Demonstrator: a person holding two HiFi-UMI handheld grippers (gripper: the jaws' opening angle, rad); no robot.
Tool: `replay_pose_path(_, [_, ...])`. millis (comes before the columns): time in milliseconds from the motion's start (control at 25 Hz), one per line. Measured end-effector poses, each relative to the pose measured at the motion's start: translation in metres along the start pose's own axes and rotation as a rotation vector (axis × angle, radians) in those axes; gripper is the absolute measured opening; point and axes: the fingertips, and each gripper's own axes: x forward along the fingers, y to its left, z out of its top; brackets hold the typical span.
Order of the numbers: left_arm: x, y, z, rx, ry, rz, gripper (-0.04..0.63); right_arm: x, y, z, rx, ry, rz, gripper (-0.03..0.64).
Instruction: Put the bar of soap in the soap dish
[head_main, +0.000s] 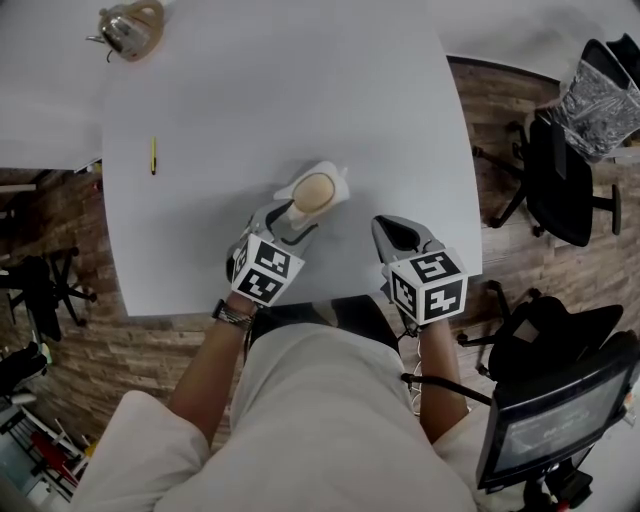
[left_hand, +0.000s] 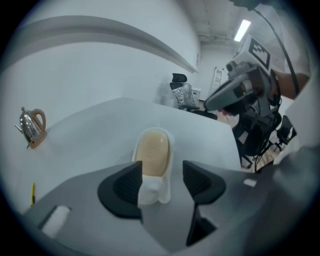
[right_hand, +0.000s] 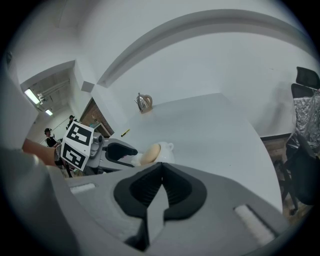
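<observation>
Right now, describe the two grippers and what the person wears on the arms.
Both the left gripper and right gripper are grey with black ribbed jaw pads, each carrying a white cube with black square markers. A metal wristband sits on the left wrist; the sleeves are short and pale.

The pale beige, oval bar of soap (head_main: 313, 192) lies flat inside the white, oblong soap dish (head_main: 337, 173), and its smooth, rounded top shows above the dish's raised rim. Soap and dish share one long axis, with the soap filling most of the hollow and white rim showing all round it. The dish sits upright on the plain white surface (head_main: 300, 80), near that surface's front edge and about midway along it.
</observation>
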Motion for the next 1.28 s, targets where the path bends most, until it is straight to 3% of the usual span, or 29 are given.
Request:
replay_pose_path(400, [-0.023,-0.003,0.021,-0.063,-0.114,-0.009,0.234,-0.006,0.006,0.01,-0.055,-0.03,0.009,0.003])
replay_pose_path(640, [-0.035,0.001,0.028,-0.153,-0.171,0.044,0.205,-0.01,0.014,0.018,-0.096,-0.053,0.035,0.003])
replay_pose_path(1280, [-0.07,-0.014,0.031,-0.186,-0.222,0.18,0.17,-0.023,0.038,0.035,-0.186,-0.116,0.11,0.003])
